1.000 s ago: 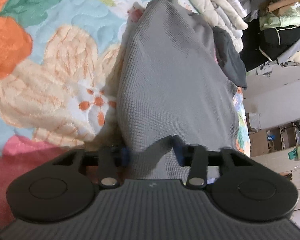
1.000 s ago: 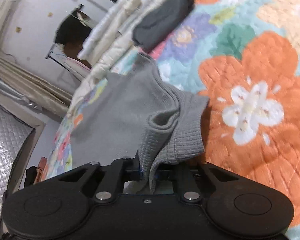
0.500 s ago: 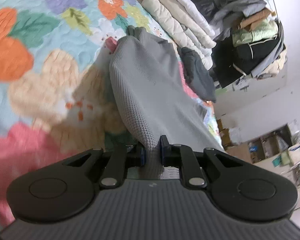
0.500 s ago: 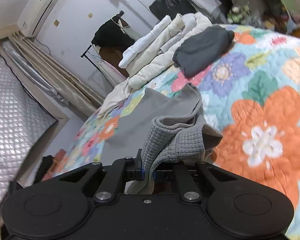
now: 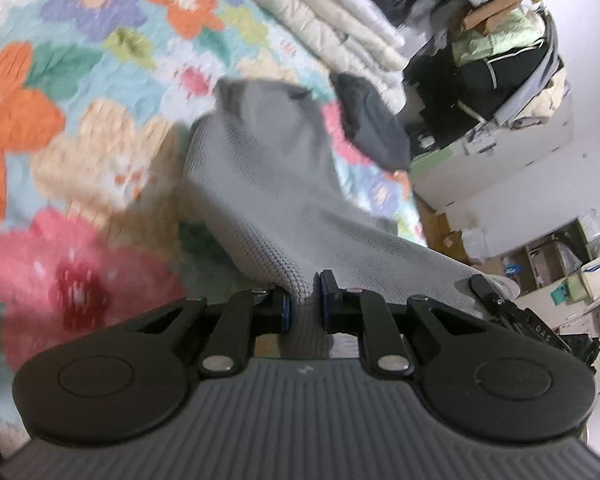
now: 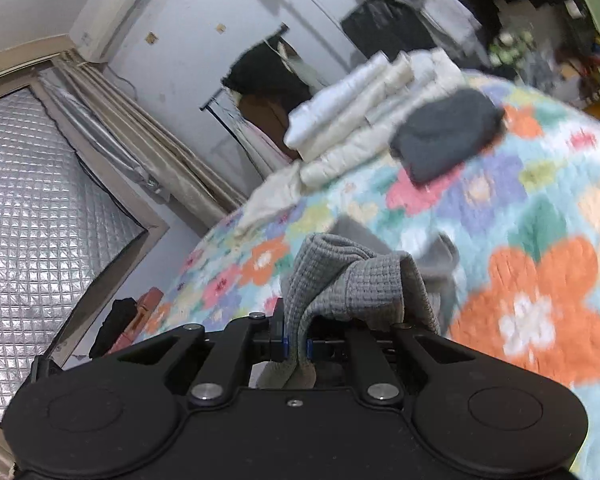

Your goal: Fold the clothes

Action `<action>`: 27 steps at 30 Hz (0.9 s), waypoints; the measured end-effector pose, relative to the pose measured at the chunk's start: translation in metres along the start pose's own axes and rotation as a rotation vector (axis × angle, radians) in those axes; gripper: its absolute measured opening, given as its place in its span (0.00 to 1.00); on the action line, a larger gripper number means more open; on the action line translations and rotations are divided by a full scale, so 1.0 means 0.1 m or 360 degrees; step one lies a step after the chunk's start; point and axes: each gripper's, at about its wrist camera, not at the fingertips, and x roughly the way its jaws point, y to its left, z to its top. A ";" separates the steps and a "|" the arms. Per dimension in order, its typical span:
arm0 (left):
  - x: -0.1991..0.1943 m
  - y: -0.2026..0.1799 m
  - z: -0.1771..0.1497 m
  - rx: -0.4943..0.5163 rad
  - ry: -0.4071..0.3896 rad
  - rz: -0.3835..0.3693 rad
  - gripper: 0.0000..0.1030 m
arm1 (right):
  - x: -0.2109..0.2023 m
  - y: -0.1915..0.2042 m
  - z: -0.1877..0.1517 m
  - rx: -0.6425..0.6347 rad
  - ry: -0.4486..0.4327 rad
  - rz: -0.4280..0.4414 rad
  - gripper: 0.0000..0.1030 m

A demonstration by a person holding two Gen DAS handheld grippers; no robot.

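Grey waffle-knit garment (image 5: 260, 184) over a quilted bedspread (image 5: 60, 80) of pale turquoise with orange, pink, purple and cream flowers; a dark charcoal folded garment (image 6: 448, 136) beside cream-white folded bedding (image 6: 360, 120).

Both views evenly lit, soft indoor light, no harsh glare. Motion blur strong: floral quilt (image 5: 80, 128) smeared in left wrist view, worst at left and lower left; far end of gray knit garment (image 5: 260, 160) soft, near weave sharp. Soft shadow on quilt left of garment. Right wrist view: quilt and dark folded garment (image 6: 448, 136) blurred, white stacked bedding (image 6: 364, 104) slightly smeared. Silver quilted window cover (image 6: 40, 220) gives mild sheen. Gripper bodies sharp. Heavy fisheye bending at edges, dark corner vignette.
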 end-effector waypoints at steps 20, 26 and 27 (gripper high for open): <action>1.03 0.63 2.10 -0.0412 -0.0146 0.0039 0.12 | 2.67 0.21 1.62 -0.0194 0.0459 -0.0450 0.11; 1.51 0.92 2.34 -0.0471 -0.0096 0.0207 0.13 | 3.37 -0.28 1.63 -0.0096 0.0706 -0.0423 0.34; 1.55 0.95 2.35 -0.0457 -0.0099 0.0208 0.13 | 3.38 -0.38 1.61 -0.0053 0.0694 -0.0411 0.35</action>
